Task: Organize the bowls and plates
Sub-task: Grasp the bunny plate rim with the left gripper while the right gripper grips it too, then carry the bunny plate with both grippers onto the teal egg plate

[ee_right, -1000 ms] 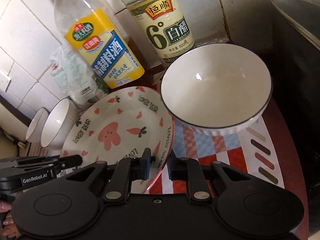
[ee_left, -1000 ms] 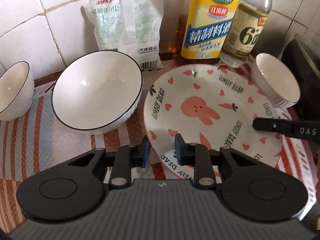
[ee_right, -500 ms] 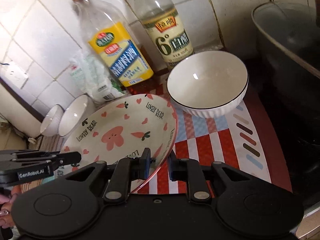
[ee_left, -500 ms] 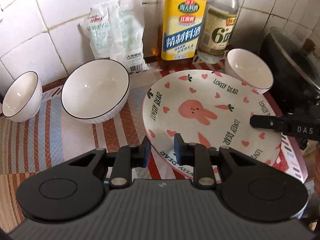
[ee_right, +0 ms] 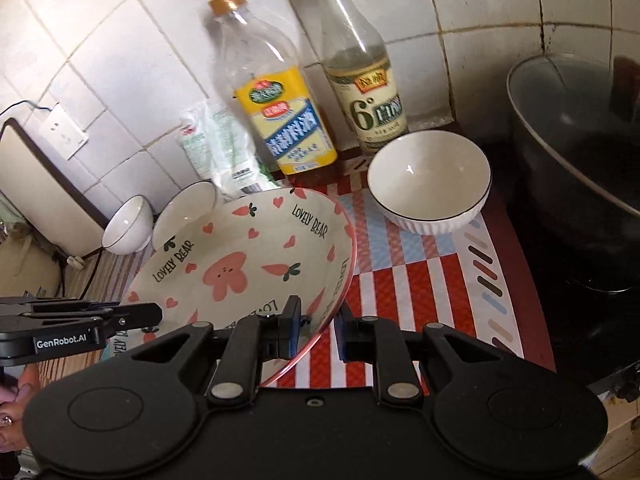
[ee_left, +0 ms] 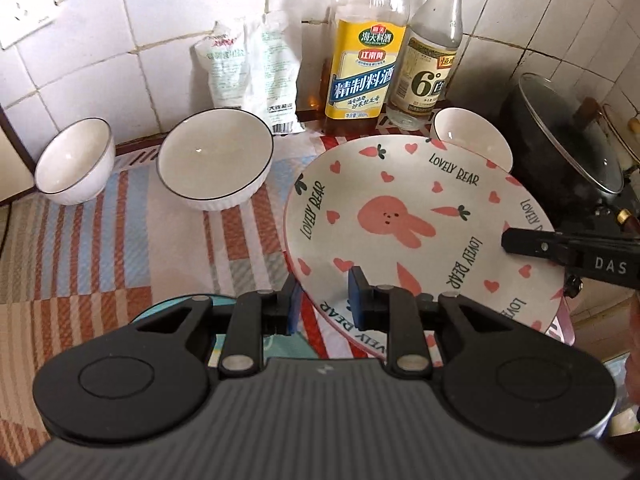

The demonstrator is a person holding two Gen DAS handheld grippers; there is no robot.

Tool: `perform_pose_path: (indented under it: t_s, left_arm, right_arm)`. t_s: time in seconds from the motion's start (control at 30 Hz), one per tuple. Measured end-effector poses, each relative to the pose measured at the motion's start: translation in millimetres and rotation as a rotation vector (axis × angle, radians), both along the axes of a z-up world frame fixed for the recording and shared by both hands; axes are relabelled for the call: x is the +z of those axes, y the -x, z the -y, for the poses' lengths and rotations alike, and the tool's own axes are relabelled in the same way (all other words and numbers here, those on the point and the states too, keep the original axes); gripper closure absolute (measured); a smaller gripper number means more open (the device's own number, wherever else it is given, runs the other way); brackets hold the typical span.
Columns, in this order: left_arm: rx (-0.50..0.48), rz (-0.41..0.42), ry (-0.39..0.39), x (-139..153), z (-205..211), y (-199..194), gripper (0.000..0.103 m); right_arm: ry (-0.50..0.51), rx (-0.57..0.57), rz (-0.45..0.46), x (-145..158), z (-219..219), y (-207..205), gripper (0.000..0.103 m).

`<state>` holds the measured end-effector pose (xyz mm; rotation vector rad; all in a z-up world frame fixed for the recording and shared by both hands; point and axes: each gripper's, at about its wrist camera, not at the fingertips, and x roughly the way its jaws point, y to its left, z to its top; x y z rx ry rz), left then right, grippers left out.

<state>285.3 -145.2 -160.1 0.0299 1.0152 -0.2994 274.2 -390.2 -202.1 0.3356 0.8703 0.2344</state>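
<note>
A white plate (ee_left: 404,184) printed with a pink rabbit, hearts and carrots hangs tilted above the striped mat, held at two edges. My left gripper (ee_left: 324,298) is shut on its near rim. The right gripper (ee_right: 319,326) is shut on the opposite rim, and its finger (ee_left: 520,240) reaches over the plate from the right. The same plate (ee_right: 240,240) fills the middle of the right wrist view. Three white bowls with dark rims stand on the mat: a small bowl (ee_left: 74,168) at far left, a wider bowl (ee_left: 216,158) beside it, and a third bowl (ee_right: 428,180) near the bottles.
Two bottles, one with a yellow label (ee_left: 362,76) and one of clear vinegar (ee_left: 424,80), and a white bag (ee_left: 256,76) stand against the tiled wall. A black pot (ee_right: 580,152) with a glass lid sits at the right. The striped mat (ee_left: 120,232) covers the counter.
Both grippers have risen and drawn back from the wall with the plate between them. The plate has come up off the mat, and the bowls and bottles now look smaller and farther.
</note>
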Motion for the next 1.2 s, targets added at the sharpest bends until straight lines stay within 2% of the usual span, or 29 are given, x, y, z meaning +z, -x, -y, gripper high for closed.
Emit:
perform_pose_path:
  t_s: [0.33, 0.7, 0.87, 1.2]
  left_arm:
    - [0.008, 0.049, 0.007, 28, -28, 48, 0.081]
    - [0.044, 0.086, 0.037, 52, -75, 111, 0.081]
    - [0.076, 0.086, 0.038, 51, -96, 132, 0.081]
    - [0.153, 0.010, 0.025, 27, -130, 148, 0.081]
  right_arm:
    - [0.008, 0.024, 0.031, 29, -28, 43, 0.080]
    - [0.040, 0.071, 0.097, 53, -78, 104, 0.080]
    - [0.034, 0.089, 0.108, 53, -98, 123, 0.080]
    - [0.012, 0.135, 0.075, 30, -133, 138, 0.080]
